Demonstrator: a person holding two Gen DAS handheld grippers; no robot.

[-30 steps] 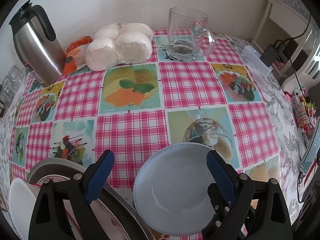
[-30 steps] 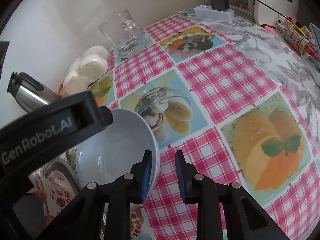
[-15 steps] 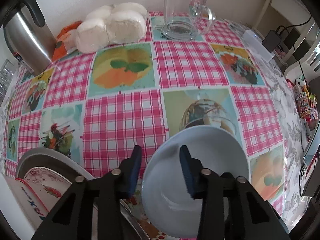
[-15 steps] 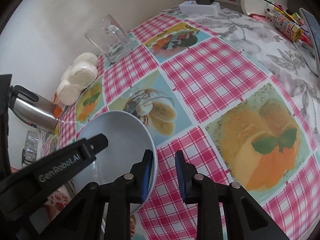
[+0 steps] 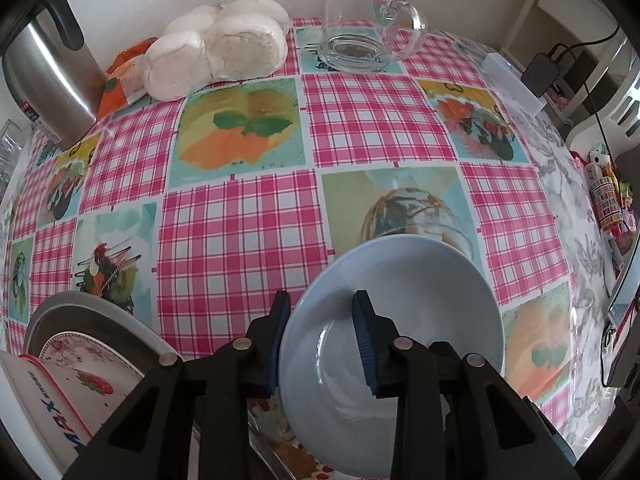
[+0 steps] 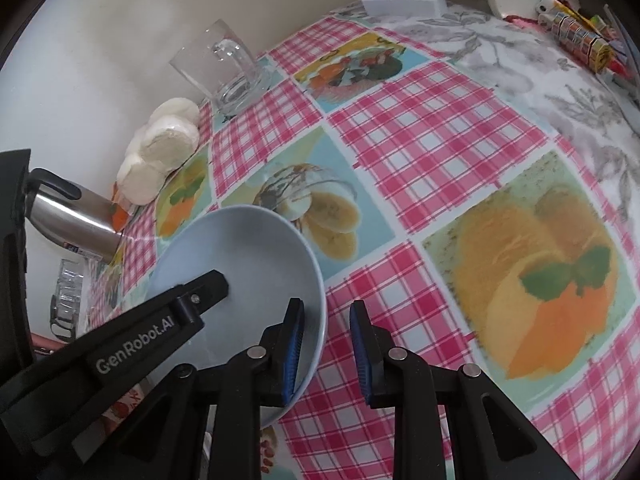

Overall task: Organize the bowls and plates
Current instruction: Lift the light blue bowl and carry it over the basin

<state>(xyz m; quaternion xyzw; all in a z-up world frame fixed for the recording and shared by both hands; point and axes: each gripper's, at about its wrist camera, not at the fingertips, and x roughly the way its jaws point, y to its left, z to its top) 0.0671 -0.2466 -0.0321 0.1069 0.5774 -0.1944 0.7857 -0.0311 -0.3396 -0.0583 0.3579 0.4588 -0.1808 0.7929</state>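
A pale blue bowl (image 5: 404, 312) is held tilted above the checked tablecloth. My left gripper (image 5: 322, 334) is shut on its near-left rim, one finger inside and one outside. In the right wrist view the same bowl (image 6: 240, 264) sits at lower left, with the left gripper's arm (image 6: 160, 320) across it. My right gripper (image 6: 326, 346) straddles the bowl's right rim with a gap between its pads. A metal pan (image 5: 92, 316) at lower left holds a decorated plate (image 5: 80, 364) and a white bowl (image 5: 48, 396).
At the back stand a steel kettle (image 5: 52, 76), a bag of white buns (image 5: 216, 52) and a glass mug (image 5: 360, 20). A white power strip (image 5: 512, 80) and clutter (image 5: 604, 196) lie at the right edge.
My left gripper closed from wide open onto the blue bowl's rim and the bowl rose and tilted. The right gripper stayed at the bowl's other rim.
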